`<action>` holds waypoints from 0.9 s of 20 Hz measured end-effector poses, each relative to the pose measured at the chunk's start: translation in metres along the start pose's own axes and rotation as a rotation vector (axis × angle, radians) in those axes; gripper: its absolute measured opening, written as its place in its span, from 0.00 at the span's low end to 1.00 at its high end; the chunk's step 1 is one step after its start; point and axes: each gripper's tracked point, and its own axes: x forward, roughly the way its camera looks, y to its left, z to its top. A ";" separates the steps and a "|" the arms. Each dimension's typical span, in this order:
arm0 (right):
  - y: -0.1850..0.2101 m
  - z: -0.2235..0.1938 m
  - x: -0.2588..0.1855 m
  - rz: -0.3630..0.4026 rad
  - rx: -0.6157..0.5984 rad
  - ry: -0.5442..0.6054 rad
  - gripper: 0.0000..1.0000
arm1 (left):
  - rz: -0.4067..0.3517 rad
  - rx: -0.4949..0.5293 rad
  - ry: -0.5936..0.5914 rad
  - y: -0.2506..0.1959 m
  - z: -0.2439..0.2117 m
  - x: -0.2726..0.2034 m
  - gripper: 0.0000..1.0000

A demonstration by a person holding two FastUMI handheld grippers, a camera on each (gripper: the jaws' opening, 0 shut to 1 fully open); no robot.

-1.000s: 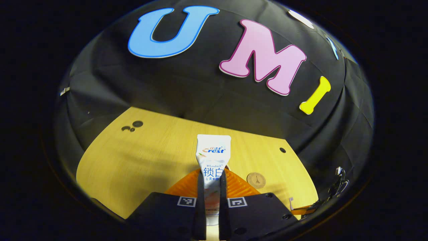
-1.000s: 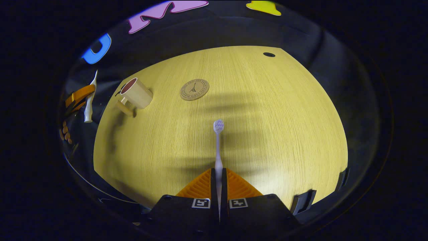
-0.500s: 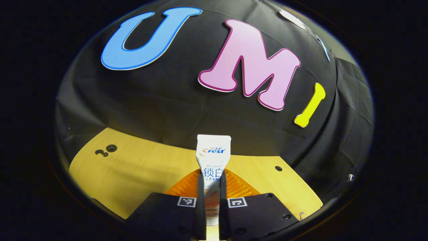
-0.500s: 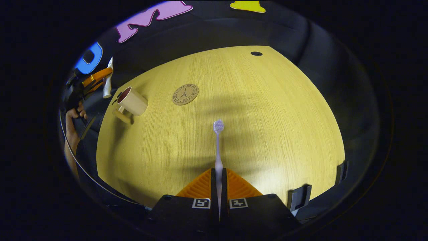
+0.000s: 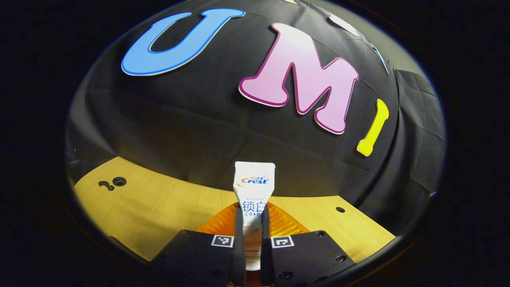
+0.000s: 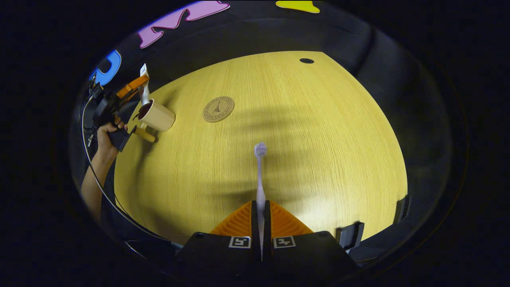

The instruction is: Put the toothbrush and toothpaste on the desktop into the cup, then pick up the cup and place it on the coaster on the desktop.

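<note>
My left gripper (image 5: pixel 252 215) is shut on a white toothpaste tube (image 5: pixel 254 187), held upright with its flat crimped end up. In the right gripper view that same gripper (image 6: pixel 133 84) holds the tube (image 6: pixel 144 85) right above the mouth of the beige cup (image 6: pixel 157 115) at the table's left edge; the tube's lower end reaches the cup's opening. My right gripper (image 6: pixel 261 209) is shut on the handle of a pale toothbrush (image 6: pixel 260 171), bristle head forward, above the table's middle. A round brown coaster (image 6: pixel 218 109) lies right of the cup.
The light wooden table (image 6: pixel 318 139) has a cable hole (image 6: pixel 306 61) at its far side and small holes (image 5: pixel 113 183) at the left in the left gripper view. A hand and forearm (image 6: pixel 101 147) with a cable hold the left gripper. Dark clamps (image 6: pixel 350 235) sit on the near right edge.
The left gripper has carried the toothpaste rightward to just over the cup, and its view now tilts up toward the wall. The right gripper and toothbrush have barely moved.
</note>
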 end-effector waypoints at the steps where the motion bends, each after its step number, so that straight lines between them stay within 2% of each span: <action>1: 0.001 0.001 0.001 0.004 0.001 0.004 0.06 | -0.016 0.010 0.017 -0.004 -0.003 0.000 0.19; 6: 0.012 0.012 0.014 0.028 -0.009 0.009 0.06 | -0.020 0.046 0.092 -0.007 -0.018 -0.002 0.22; 9: 0.013 0.015 0.015 0.033 -0.009 0.005 0.06 | 0.006 0.053 0.141 -0.001 -0.030 -0.003 0.27; 12: 0.015 0.018 0.019 0.035 -0.018 -0.007 0.06 | -0.003 0.047 0.162 0.001 -0.037 -0.011 0.33; 13: 0.015 0.019 0.020 0.033 -0.022 -0.011 0.06 | -0.006 0.048 0.156 0.002 -0.036 -0.015 0.51; 15: 0.017 0.023 0.019 0.038 -0.015 -0.019 0.06 | -0.007 0.041 0.157 0.002 -0.034 -0.022 0.76; 18: 0.023 0.036 0.016 0.047 -0.026 -0.051 0.06 | 0.019 0.005 0.159 0.009 -0.033 -0.035 0.78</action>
